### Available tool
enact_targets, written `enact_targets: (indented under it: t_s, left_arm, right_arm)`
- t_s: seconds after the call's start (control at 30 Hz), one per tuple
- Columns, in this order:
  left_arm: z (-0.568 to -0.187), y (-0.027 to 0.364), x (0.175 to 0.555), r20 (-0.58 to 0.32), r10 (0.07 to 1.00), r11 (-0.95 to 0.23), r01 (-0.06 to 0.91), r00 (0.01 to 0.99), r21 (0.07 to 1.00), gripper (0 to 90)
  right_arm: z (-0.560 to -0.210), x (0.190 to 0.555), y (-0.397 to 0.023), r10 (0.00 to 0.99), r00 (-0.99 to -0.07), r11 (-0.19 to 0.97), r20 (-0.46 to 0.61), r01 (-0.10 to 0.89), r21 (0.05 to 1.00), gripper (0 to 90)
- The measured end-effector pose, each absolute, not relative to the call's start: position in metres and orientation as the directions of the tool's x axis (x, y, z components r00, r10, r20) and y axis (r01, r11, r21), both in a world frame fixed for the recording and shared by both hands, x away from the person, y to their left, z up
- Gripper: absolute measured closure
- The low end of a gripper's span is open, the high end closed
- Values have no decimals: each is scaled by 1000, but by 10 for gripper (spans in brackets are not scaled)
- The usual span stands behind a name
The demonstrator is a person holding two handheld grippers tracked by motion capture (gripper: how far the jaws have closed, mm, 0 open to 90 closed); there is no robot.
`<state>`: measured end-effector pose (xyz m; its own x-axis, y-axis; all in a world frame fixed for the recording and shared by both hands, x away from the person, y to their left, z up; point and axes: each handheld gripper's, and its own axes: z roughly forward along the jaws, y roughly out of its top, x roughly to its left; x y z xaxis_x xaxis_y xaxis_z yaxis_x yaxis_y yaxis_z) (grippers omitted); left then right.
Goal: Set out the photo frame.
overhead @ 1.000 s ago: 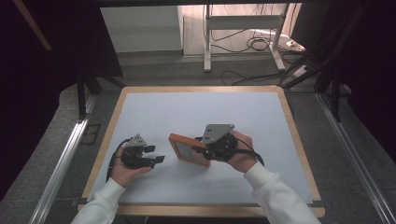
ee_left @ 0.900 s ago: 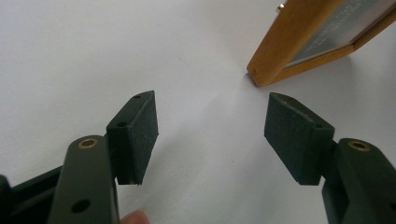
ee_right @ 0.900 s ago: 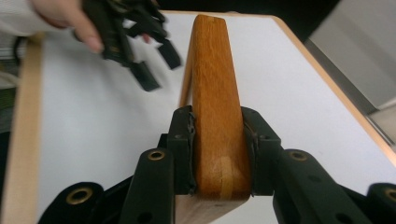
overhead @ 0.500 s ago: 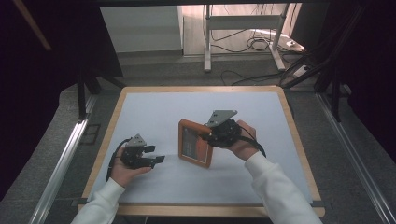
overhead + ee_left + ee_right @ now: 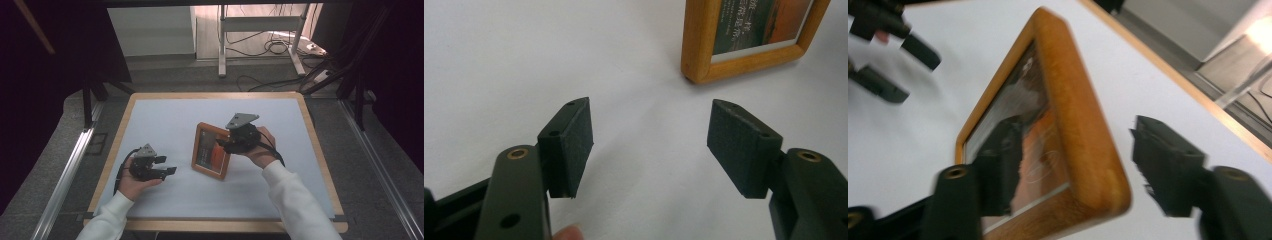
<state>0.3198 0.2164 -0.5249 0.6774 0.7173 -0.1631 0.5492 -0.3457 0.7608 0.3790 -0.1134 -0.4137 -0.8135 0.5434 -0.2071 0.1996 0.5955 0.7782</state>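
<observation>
A wooden photo frame (image 5: 210,150) with an orange picture stands tilted on the white tabletop, near the middle. My right gripper (image 5: 222,145) is at its right edge. In the right gripper view the jaws straddle the frame (image 5: 1068,110): the left pad lies over the glass front and the right pad (image 5: 1163,165) stands a small gap off the back. My left gripper (image 5: 167,166) rests low on the table to the frame's left, open and holding nothing. In the left gripper view its jaws (image 5: 651,145) point at a corner of the frame (image 5: 696,50).
The white table surface (image 5: 165,120) has a wooden border (image 5: 210,95). Beyond the far edge there are a metal stand (image 5: 260,30) and cables (image 5: 275,47) on the floor. Metal rails run along both sides of the table.
The right gripper has raised the frame from nearly flat to a steep standing tilt and shifted it slightly away from me. The left gripper has stayed put.
</observation>
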Motion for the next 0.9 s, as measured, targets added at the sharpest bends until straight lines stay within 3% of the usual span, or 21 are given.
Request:
enact_targets:
  t_s: [0.1, 0.17, 0.3, 0.67, 0.87, 0.9]
  left_arm:
    - [-525, 217, 320, -163, 719, -344, 549, 676, 762, 345]
    - [-525, 217, 320, -162, 719, -344, 549, 676, 762, 346]
    - [-525, 216, 320, -163, 718, -346, 551, 676, 760, 345]
    - [-526, 214, 319, -158, 714, -358, 550, 682, 755, 341]
    - [-525, 213, 319, -158, 716, -352, 547, 680, 760, 334]
    - [-525, 213, 319, -161, 715, -351, 549, 680, 759, 333]
  right_arm:
    - [-412, 370, -127, 601, -787, 511, -140, 244, 824, 248]
    - [-412, 367, -131, 610, -783, 497, -125, 256, 829, 242]
    - [-426, 349, -158, 639, -769, 402, 10, 346, 848, 237]
    - [-463, 315, -180, 644, -762, 377, 70, 395, 837, 272]
    - [-480, 293, -179, 627, -778, 389, 33, 350, 852, 530]
    - [-485, 288, -176, 612, -790, 410, 32, 352, 841, 650]
